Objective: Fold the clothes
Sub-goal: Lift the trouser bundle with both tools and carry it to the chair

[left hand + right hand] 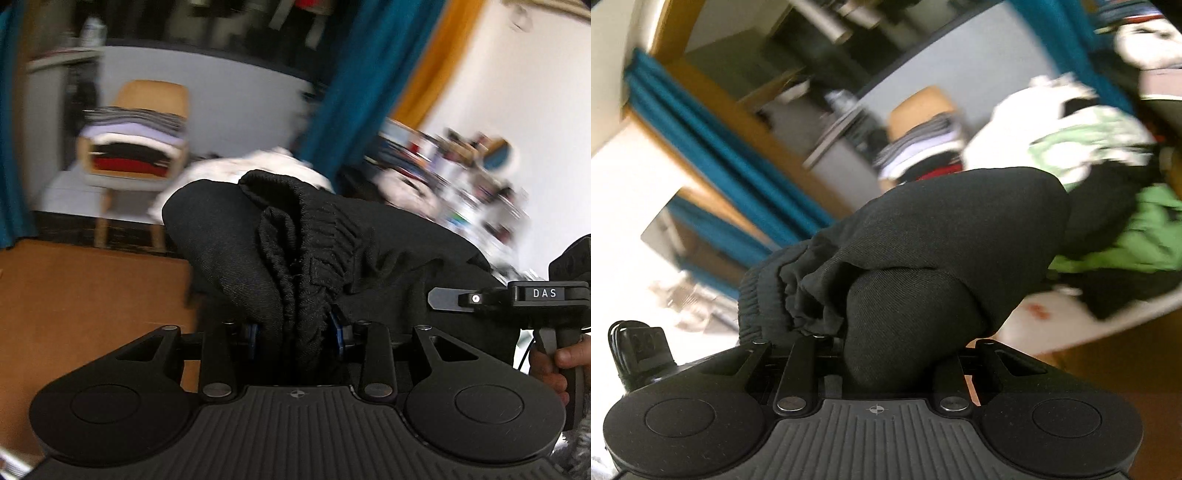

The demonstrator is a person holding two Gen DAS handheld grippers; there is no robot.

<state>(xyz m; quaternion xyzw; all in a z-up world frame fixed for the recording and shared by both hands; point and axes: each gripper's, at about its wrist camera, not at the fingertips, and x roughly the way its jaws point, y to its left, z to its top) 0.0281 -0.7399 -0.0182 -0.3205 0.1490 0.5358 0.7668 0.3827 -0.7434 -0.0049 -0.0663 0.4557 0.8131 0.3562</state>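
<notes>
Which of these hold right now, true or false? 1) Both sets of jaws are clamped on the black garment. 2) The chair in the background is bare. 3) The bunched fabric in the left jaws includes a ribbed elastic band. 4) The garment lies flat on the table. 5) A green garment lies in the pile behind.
1) True: the left gripper and right gripper each pinch the black garment.
2) False: the chair carries a stack of folded clothes.
3) True: the ribbed band runs down into the jaws.
4) False: it is bunched up and held in both grippers.
5) True: the green garment shows in the right wrist view.
</notes>
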